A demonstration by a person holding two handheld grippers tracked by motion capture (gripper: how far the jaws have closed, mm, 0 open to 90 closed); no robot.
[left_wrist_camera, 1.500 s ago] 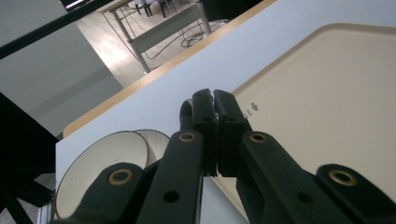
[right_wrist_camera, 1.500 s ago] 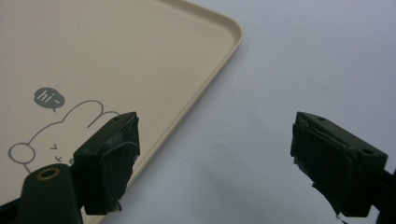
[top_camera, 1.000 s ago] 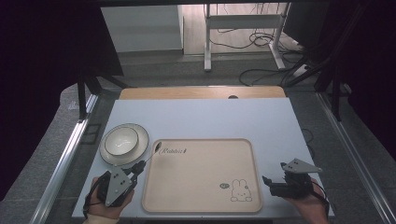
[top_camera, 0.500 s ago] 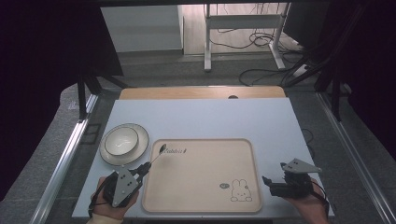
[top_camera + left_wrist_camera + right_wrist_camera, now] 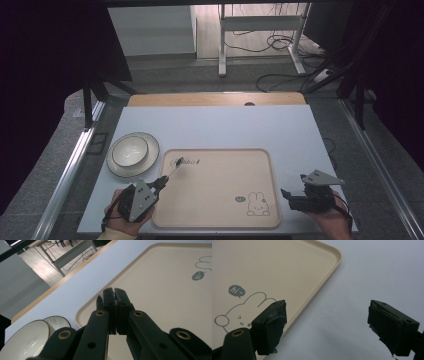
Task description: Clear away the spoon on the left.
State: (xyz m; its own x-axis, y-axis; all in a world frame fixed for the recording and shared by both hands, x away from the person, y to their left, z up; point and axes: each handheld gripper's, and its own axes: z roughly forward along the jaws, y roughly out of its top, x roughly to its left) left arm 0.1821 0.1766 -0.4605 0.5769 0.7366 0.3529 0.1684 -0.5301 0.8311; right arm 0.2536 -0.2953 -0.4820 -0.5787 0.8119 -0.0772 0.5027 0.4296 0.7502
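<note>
A slim dark spoon [image 5: 177,162] sticks out of my left gripper [image 5: 162,182], which is shut on its handle; the spoon's bowl hangs over the back left corner of the beige tray [image 5: 220,190]. In the left gripper view the jaws of this gripper [image 5: 115,291] are pressed together above the tray [image 5: 162,290], and only a dark tip shows beside them. My right gripper [image 5: 289,199] rests open on the white table just right of the tray's front right corner. Nothing lies between the pads of that gripper [image 5: 327,325], and the tray's rabbit drawing [image 5: 239,312] is at its left.
A white bowl [image 5: 130,151] sits on a white plate [image 5: 150,162] left of the tray, close to my left gripper; the bowl [image 5: 27,340] also appears in the left gripper view. The white table [image 5: 225,125] has bare room behind the tray. A wooden strip [image 5: 215,99] borders its far edge.
My left gripper has shifted a little to the right with the spoon, bringing the spoon's bowl further over the tray. The right gripper has stayed still.
</note>
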